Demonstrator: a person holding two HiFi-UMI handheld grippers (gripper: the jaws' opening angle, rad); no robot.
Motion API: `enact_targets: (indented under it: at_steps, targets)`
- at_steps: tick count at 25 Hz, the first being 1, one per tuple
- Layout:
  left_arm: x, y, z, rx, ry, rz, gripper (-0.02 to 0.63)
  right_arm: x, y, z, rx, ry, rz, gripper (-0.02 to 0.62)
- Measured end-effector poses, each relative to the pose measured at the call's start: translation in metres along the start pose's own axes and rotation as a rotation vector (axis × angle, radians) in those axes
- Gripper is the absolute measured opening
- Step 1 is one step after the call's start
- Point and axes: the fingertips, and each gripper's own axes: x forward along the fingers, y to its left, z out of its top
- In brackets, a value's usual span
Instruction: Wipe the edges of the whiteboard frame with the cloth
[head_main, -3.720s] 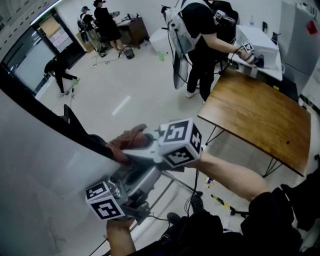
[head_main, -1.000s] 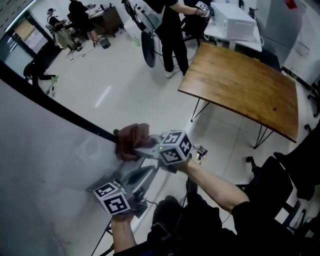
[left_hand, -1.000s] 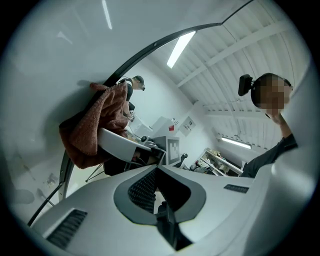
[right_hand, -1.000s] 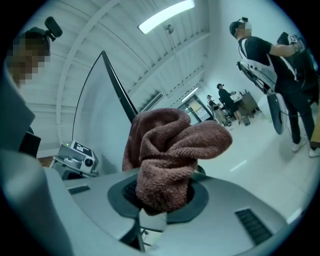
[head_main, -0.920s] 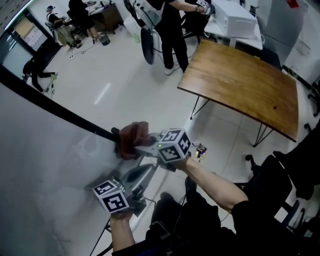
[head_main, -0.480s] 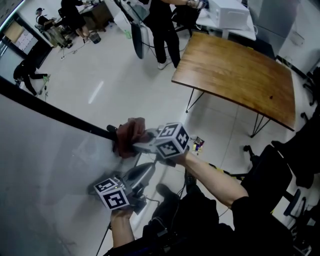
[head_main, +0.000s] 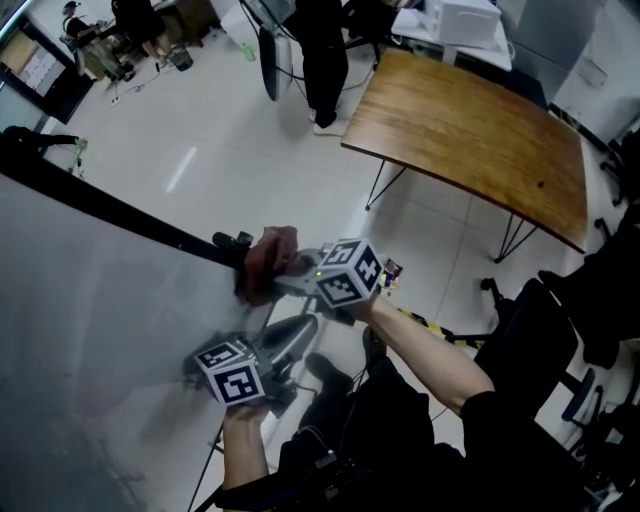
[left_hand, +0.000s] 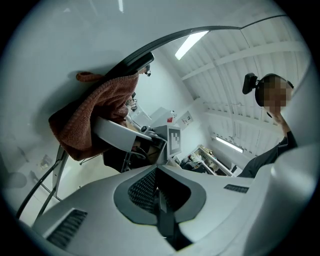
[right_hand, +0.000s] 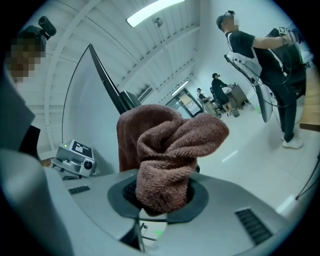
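Observation:
The whiteboard (head_main: 80, 310) fills the left of the head view, and its black frame edge (head_main: 120, 215) runs down to a corner. My right gripper (head_main: 272, 280) is shut on a brown terry cloth (head_main: 264, 262), which is pressed against the frame near that corner. In the right gripper view the cloth (right_hand: 165, 150) bulges out of the right gripper (right_hand: 161, 194), with the black frame edge (right_hand: 106, 81) behind it. My left gripper (head_main: 300, 330) hangs below, shut and empty. The left gripper view shows the left gripper (left_hand: 159, 192), the cloth (left_hand: 92, 120) and the frame edge (left_hand: 134, 62).
A wooden table (head_main: 470, 120) stands to the upper right on the pale floor. People stand at the top (head_main: 320, 50) and work at desks farther off. Black gear (head_main: 530, 340) sits at the right. Small items (head_main: 390, 272) lie on the floor beside the board's stand.
The right gripper and the cloth have slid down the black frame edge to its corner. The left gripper has stayed shut just below them.

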Motion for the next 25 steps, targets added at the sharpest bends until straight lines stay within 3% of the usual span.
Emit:
enact_targets:
  at_steps: [25]
  targets:
    - [0.013, 0.052, -0.041, -0.147, 0.012, -0.003, -0.014, 0.018, -0.067, -0.084, 0.085, 0.165, -0.127, 0.075]
